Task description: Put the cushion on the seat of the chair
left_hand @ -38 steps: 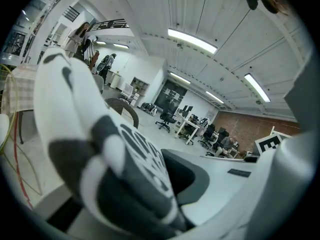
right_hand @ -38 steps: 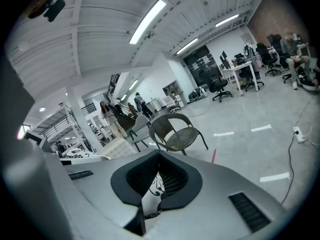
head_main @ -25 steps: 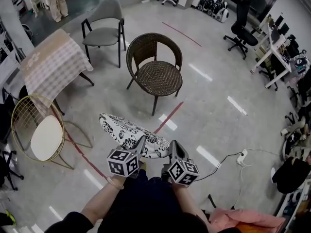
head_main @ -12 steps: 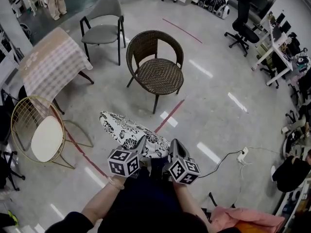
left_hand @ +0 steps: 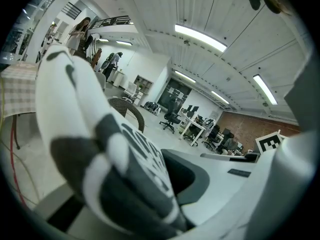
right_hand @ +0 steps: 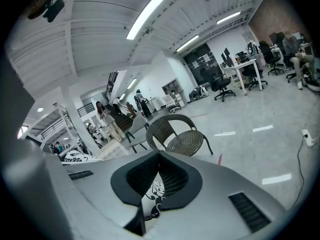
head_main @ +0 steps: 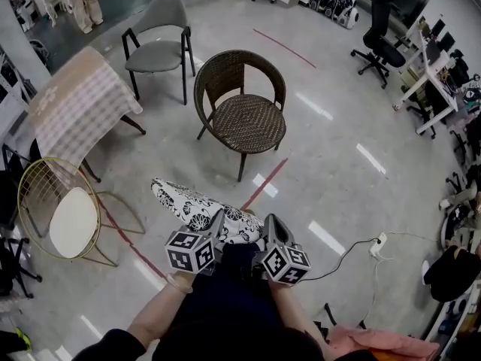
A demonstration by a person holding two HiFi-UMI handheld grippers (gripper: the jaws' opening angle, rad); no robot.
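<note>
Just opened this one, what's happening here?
A person holds a black-and-white patterned cushion out in front, its near edge pinched in the left gripper and the right gripper, both shut on it. The brown wicker chair stands ahead on the floor, its seat bare. The cushion is not on it yet.

The head camera looked steeply down from high up at the floor (head_main: 331,179) and the wicker chair (head_main: 244,119). The cameras on the left gripper (head_main: 216,224) and right gripper (head_main: 268,230) looked forward, very close to the cushion (head_main: 192,205). All three views shared that chair.
</note>
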